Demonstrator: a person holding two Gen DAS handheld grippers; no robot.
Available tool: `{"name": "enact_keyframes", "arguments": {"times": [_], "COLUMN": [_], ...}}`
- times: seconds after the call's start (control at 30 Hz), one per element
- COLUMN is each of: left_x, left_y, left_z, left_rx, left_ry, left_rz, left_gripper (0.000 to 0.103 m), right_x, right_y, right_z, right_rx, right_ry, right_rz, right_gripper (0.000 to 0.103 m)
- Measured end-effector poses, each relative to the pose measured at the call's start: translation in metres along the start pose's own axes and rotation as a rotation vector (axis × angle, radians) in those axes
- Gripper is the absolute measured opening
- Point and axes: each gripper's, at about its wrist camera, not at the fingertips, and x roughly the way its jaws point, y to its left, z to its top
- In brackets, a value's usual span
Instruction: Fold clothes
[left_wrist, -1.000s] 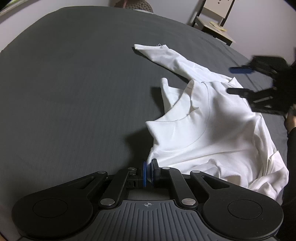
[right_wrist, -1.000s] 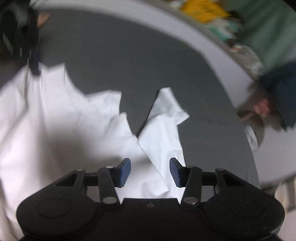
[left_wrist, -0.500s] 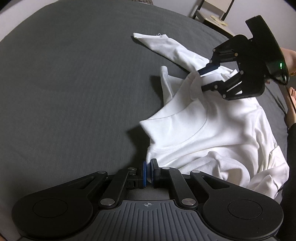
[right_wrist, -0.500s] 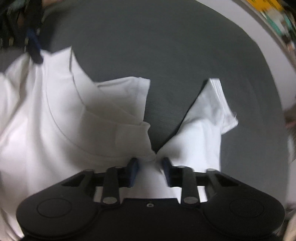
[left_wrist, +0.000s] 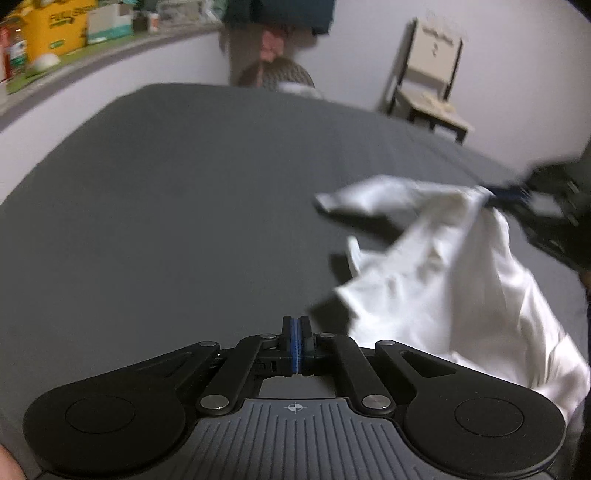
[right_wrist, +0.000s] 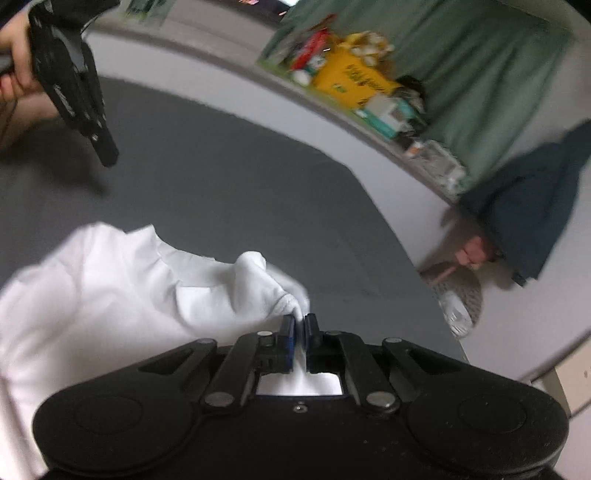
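Two changes | right hand-held gripper (right_wrist: 300, 328) now clenched on white T-shirt (left_wrist: 454, 280), lifted partly off grey bed (left_wrist: 177, 206) | left hand-held gripper (left_wrist: 296, 332) closed, apparently empty, shirt edge dropped | regrasp likely needed.

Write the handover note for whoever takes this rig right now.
Left gripper: shut, nothing visibly between its fingers, held over the dark grey sheet.
Right gripper: shut on a bunched fold of the white cotton T-shirt, lifting that part off the sheet.
Shirt: crumpled, partly raised, the rest draped on the sheet.
Done: one grasp taken. Left: spread it flat, then every fold.
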Motion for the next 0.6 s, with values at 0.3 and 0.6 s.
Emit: {"name": "enact_keyframes", "arguments": {"times": [0.3, 0.6], "left_x": [0.013, 0.007], "left_y": [0.000, 0.006], "left_z": [-0.013, -0.027], "left_rx": [-0.052, -0.058], "left_ry": [0.117, 0.099], "left_rz": [-0.157, -0.140], "left_gripper": [0.003, 0.093], "right_x": [-0.042, -0.010], "right_y": [0.013, 0.031], "right_z": [-0.016, -0.017], "right_rx": [0.137, 0.072], "right_ry": [-0.019, 0.031], "right_rz": [-0.146, -0.165], "right_gripper": [0.006, 0.012]}}
